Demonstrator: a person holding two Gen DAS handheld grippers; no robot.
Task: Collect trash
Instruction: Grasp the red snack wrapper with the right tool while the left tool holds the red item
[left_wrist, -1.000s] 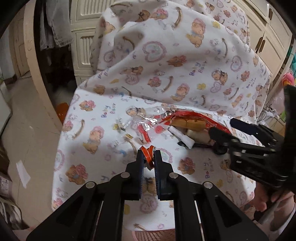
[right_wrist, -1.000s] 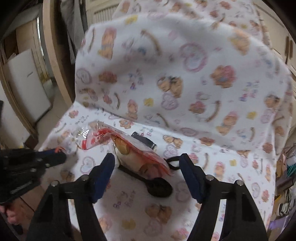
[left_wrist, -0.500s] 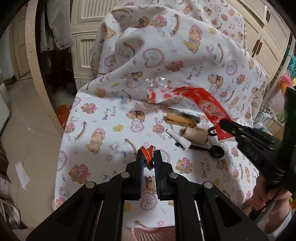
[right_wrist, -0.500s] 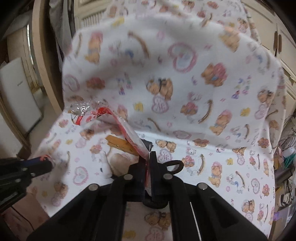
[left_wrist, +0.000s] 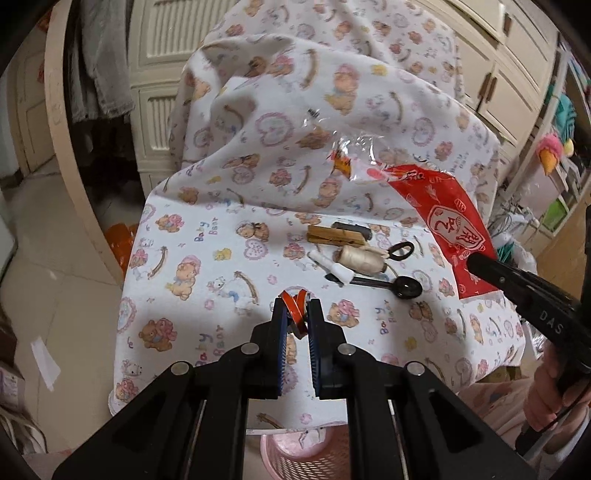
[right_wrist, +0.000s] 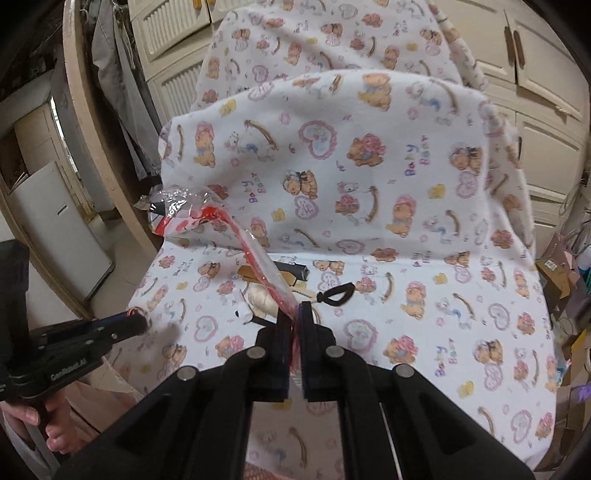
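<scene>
- Left claw (left_wrist: 295, 314): lower centre of the left wrist view, clamped on a small crumpled orange-red scrap (left_wrist: 294, 308) that sticks up between its pads.
- Right claw (right_wrist: 294, 325): lower centre of the right wrist view, closed on the corner of a red and clear plastic wrapper (right_wrist: 258, 258).
- Wrapper: lifted clear of the tabletop (left_wrist: 207, 280), it runs from the claw tips up toward the left of the frame; its clear end hangs free there.
- In the left wrist view the wrapper's red panel sits at right, pinched by the right claw's tip.
- On the bear-print cloth, below the wrapper: wooden clothespin (left_wrist: 334, 236), thread spool (left_wrist: 364, 260), black scissors (left_wrist: 399, 286).
- Pink basket (left_wrist: 306, 458): bottom edge, under the left claw.
</scene>
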